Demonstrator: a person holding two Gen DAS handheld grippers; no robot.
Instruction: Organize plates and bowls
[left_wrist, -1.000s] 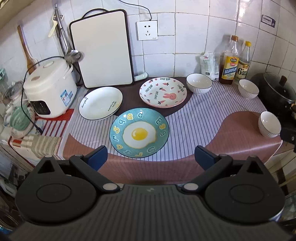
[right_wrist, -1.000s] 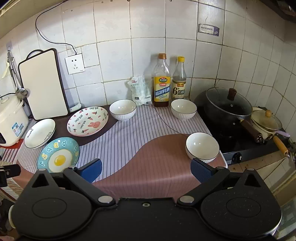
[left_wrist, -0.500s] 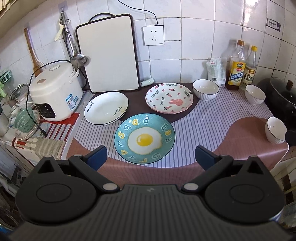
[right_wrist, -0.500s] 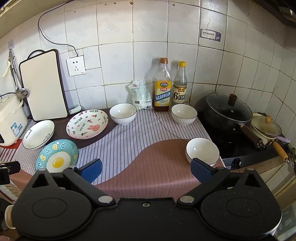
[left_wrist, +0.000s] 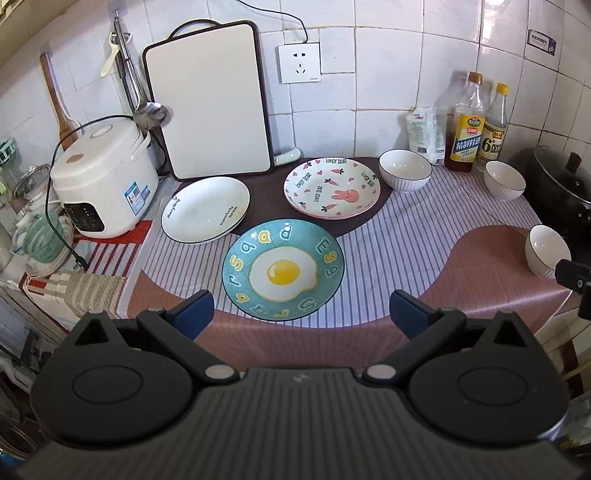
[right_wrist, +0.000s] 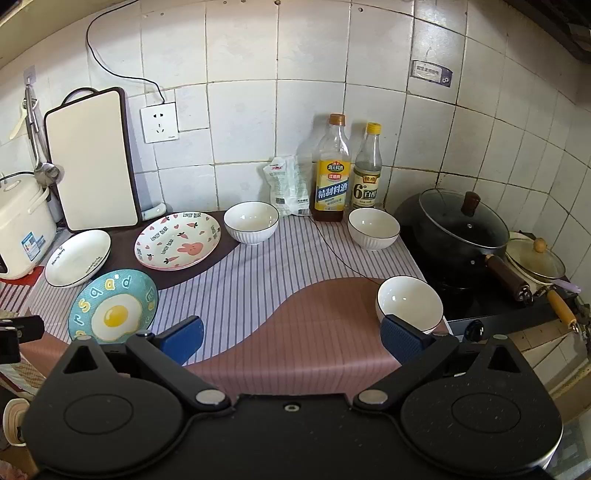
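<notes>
Three plates lie on the counter: a teal egg plate (left_wrist: 283, 274) (right_wrist: 113, 305) at the front, a white plate (left_wrist: 205, 209) (right_wrist: 78, 262) behind it to the left, and a pink rabbit plate (left_wrist: 332, 188) (right_wrist: 178, 240) at the back. Three white bowls stand apart: one by the rabbit plate (left_wrist: 405, 175) (right_wrist: 251, 222), one by the bottles (left_wrist: 504, 180) (right_wrist: 373, 228), one at the front right (left_wrist: 546, 251) (right_wrist: 409, 303). My left gripper (left_wrist: 301, 314) is open and empty, just short of the egg plate. My right gripper (right_wrist: 291, 336) is open and empty, its right finger beside the front right bowl.
A rice cooker (left_wrist: 105, 177) stands at the left and a cutting board (left_wrist: 208, 99) leans on the tiled wall. Two bottles (right_wrist: 332, 173) and a bag (right_wrist: 290, 188) stand at the back. A lidded black pan (right_wrist: 461, 225) and a small pot (right_wrist: 535, 258) sit on the stove at the right.
The left view has tilted and shifted, so the plates now sit higher and further right in it. The right gripper has barely moved. Both stay open.
</notes>
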